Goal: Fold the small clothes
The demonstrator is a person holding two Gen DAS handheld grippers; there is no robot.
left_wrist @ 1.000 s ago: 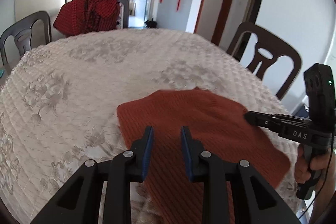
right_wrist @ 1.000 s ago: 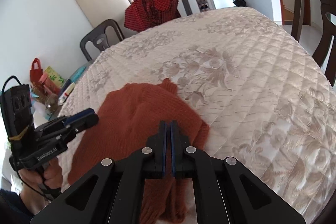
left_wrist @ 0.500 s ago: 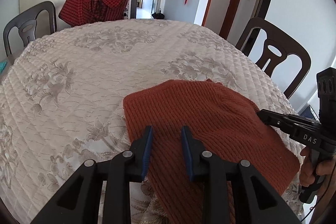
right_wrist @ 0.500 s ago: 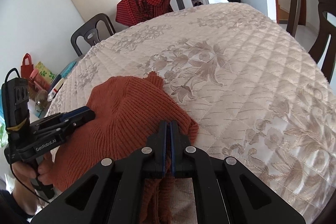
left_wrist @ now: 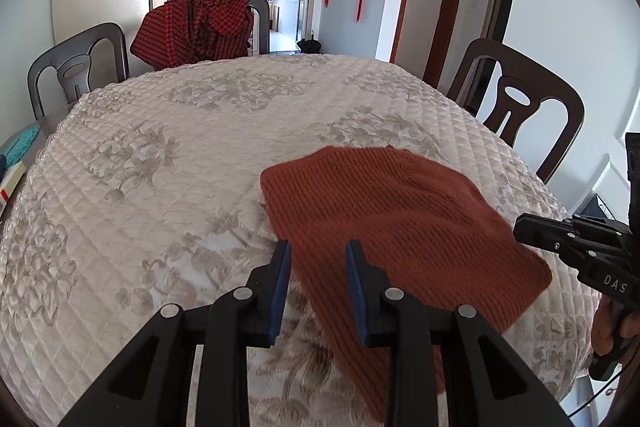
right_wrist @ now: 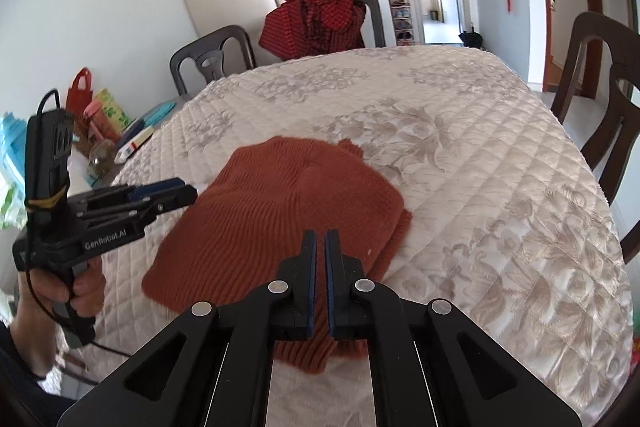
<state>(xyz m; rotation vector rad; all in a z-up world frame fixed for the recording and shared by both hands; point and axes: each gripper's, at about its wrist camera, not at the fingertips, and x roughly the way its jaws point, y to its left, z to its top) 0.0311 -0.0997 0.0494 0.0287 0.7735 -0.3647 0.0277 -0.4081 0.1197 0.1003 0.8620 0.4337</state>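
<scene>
Item: rust-red knitted garment (left_wrist: 384, 223), ribbed, lying flat near the near edge of the table (left_wrist: 168, 163), toward its right side, with a strip of it hanging over that edge; a second layer shows beneath the upper one along the right-hand side in the right wrist view, so it reads as already folded at least once. Change noted: half a second ago the right hand-held gripper (right_wrist: 320, 243) had knit bunched at its pads; now a thin gap shows between those pads, nothing is caught in them, and they hang above the cloth. Left hand-held gripper (left_wrist: 316, 259): jaws apart by a moderate gap, same as a second ago, nothing between them, poised over the garment's near left part. Both views now take in more of the table than a second ago, consistent with both tools having pulled back and up. Reading: the fold just made appears released and laid down; the garment holds its shape unaided. Next step, in judgement, is either another fold across or setting it aside. Also present: red checked cloth (left_wrist: 196, 23) draped on a far chair (left_wrist: 258, 23).
</scene>
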